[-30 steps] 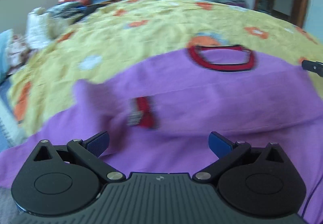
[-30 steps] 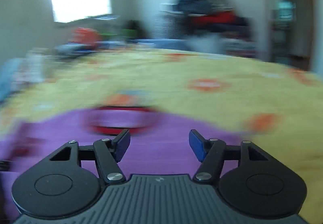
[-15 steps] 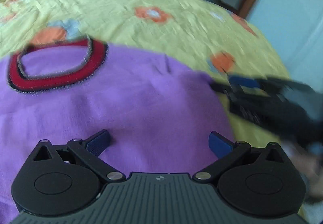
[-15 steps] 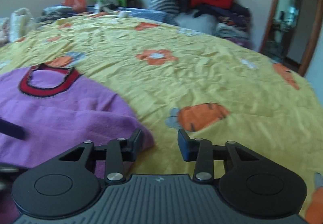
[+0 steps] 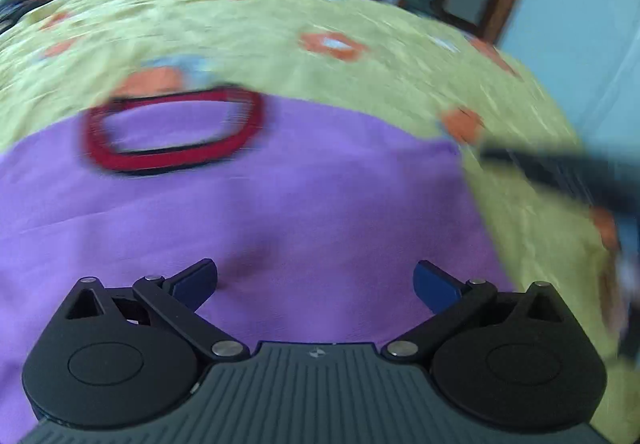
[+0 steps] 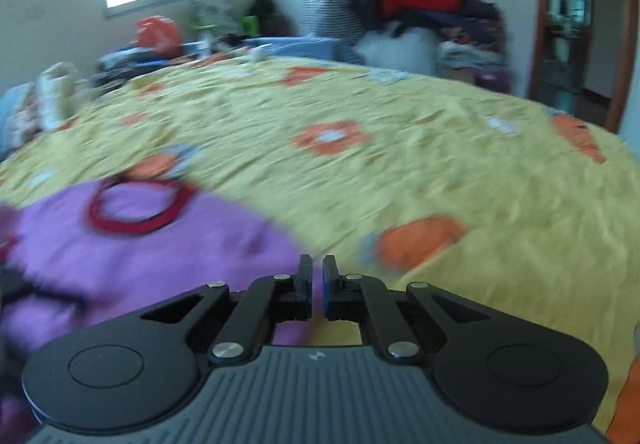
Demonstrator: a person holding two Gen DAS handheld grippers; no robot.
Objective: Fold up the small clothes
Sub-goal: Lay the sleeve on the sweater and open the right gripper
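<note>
My purple shirt [image 5: 280,212] lies flat on the yellow bed [image 6: 400,172], its red collar [image 5: 172,152] toward the far side. My right gripper [image 6: 317,286] has just been closing: its 2 fingers, spread half a second ago, now stand pressed together at the shirt's right edge, and purple cloth shows under them, though blur hides whether they pinch it. My left gripper [image 5: 315,282] hangs over the shirt's middle, fingers spread wide as before, holding nothing.
</note>
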